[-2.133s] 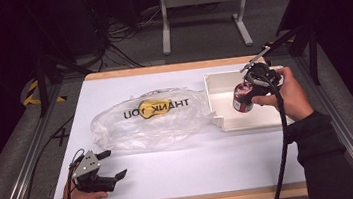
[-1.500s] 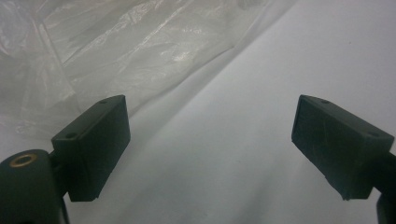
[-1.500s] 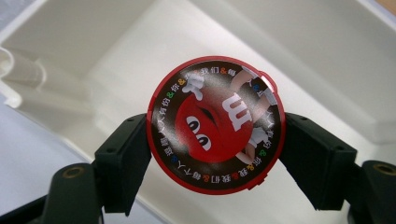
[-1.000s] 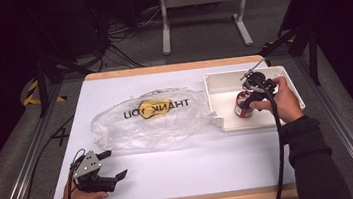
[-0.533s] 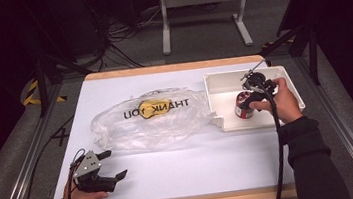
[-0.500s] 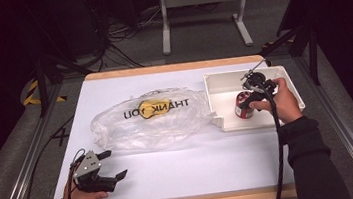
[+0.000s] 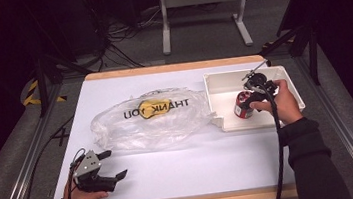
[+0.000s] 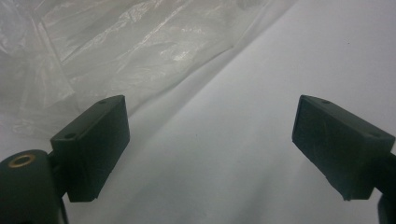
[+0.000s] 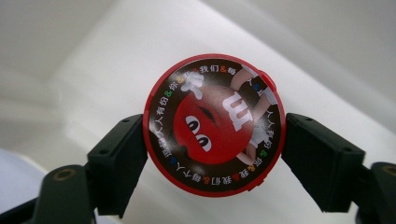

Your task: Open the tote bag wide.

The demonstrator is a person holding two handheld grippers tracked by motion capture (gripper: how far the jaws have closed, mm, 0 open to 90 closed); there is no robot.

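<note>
right gripper (image 7: 251, 102) clamped on red candy tub (image 9: 214, 124) in white tray (image 7: 223, 81), upright so we lift clean | left gripper (image 7: 102, 166) wide open, parked by plastic bag (image 7: 151, 120)

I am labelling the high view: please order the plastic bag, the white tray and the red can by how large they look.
1. plastic bag
2. white tray
3. red can, held in the right gripper
</note>
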